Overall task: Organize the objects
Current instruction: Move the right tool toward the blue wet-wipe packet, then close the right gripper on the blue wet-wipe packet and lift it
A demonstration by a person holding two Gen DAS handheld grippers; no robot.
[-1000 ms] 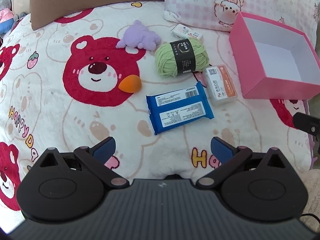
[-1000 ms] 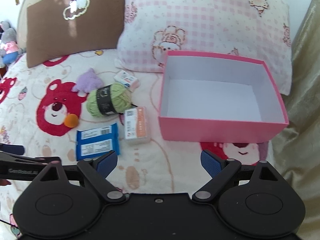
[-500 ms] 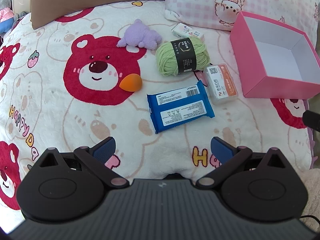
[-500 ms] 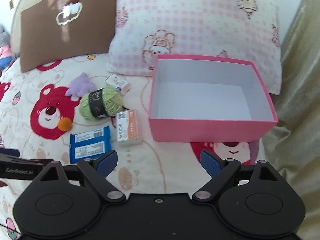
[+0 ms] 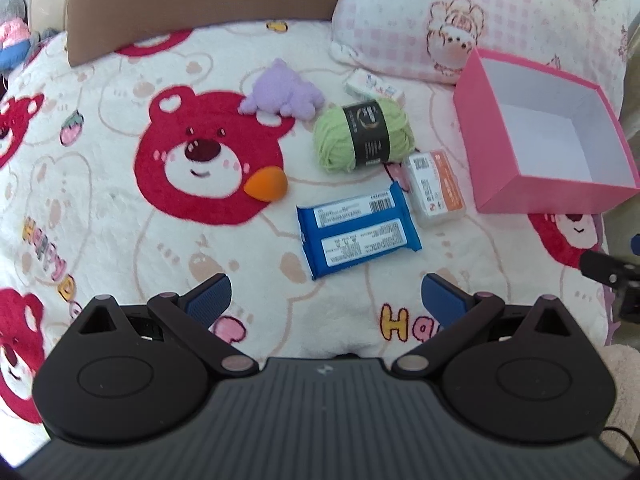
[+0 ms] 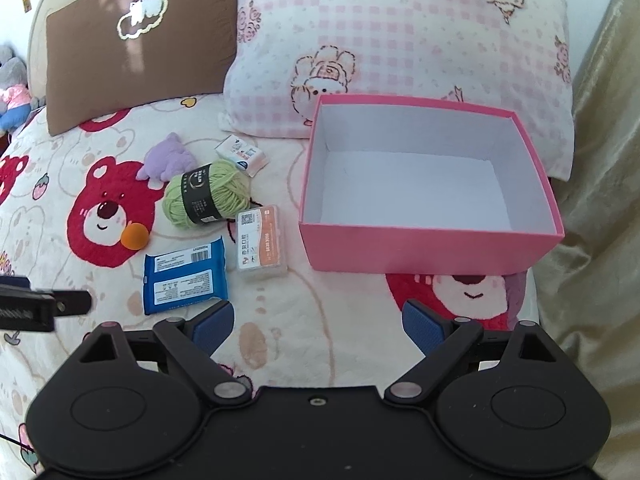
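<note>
An empty pink box [image 6: 430,254] stands on the bed at the right; it also shows in the left wrist view [image 5: 492,152]. Left of it lie a green yarn ball [image 5: 362,134], a blue wipes pack [image 5: 358,234], a clear orange-labelled case [image 5: 436,188], an orange sponge [image 5: 267,185], a purple plush [image 5: 282,90] and a small white box [image 5: 374,86]. My left gripper [image 5: 326,298] is open and empty, just short of the blue pack. My right gripper [image 6: 318,326] is open and empty, in front of the box and the case [image 6: 262,244].
The bed cover [image 5: 120,240] has red bear prints. A pink checked pillow [image 6: 400,40] and a brown cushion [image 6: 132,40] lie at the back. A beige curtain [image 6: 600,200] hangs at the right. Plush toys [image 6: 14,88] sit at the far left.
The right gripper has shifted left and drawn back a little, so the box sits more to the right in its view. The left gripper has tilted slightly. No object has moved.
</note>
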